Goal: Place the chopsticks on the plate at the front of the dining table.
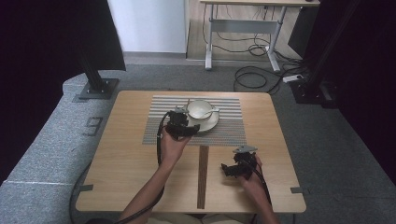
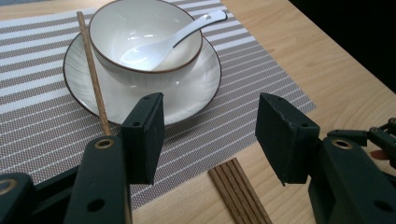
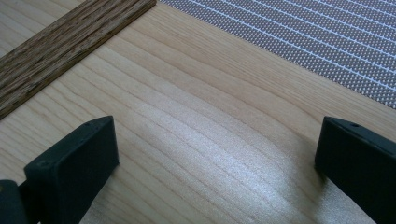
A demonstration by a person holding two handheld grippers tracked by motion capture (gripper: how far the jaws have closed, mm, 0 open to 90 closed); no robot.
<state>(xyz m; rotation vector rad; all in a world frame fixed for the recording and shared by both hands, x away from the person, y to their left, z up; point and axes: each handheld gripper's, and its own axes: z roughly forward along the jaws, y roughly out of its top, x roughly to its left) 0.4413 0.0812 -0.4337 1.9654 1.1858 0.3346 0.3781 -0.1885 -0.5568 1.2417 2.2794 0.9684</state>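
Note:
A white bowl (image 1: 200,108) (image 2: 144,39) stands on a white saucer (image 1: 208,125) (image 2: 196,88) on a striped placemat (image 1: 229,133) (image 2: 42,121). A white spoon (image 2: 182,33) rests in the bowl. One wooden chopstick (image 2: 93,70) lies across the saucer's left rim, beside the bowl. My left gripper (image 1: 187,128) (image 2: 210,135) hovers at the saucer's near-left edge, open, with nothing between its fingers. My right gripper (image 1: 229,169) (image 3: 215,149) stays low over bare table at the front right, open and holding nothing.
A dark ridged wooden strip (image 1: 202,177) (image 2: 238,193) (image 3: 60,44) runs from the placemat's front edge toward the table's near side, between the two hands. Grey carpet and a desk with cables (image 1: 252,44) lie beyond the table.

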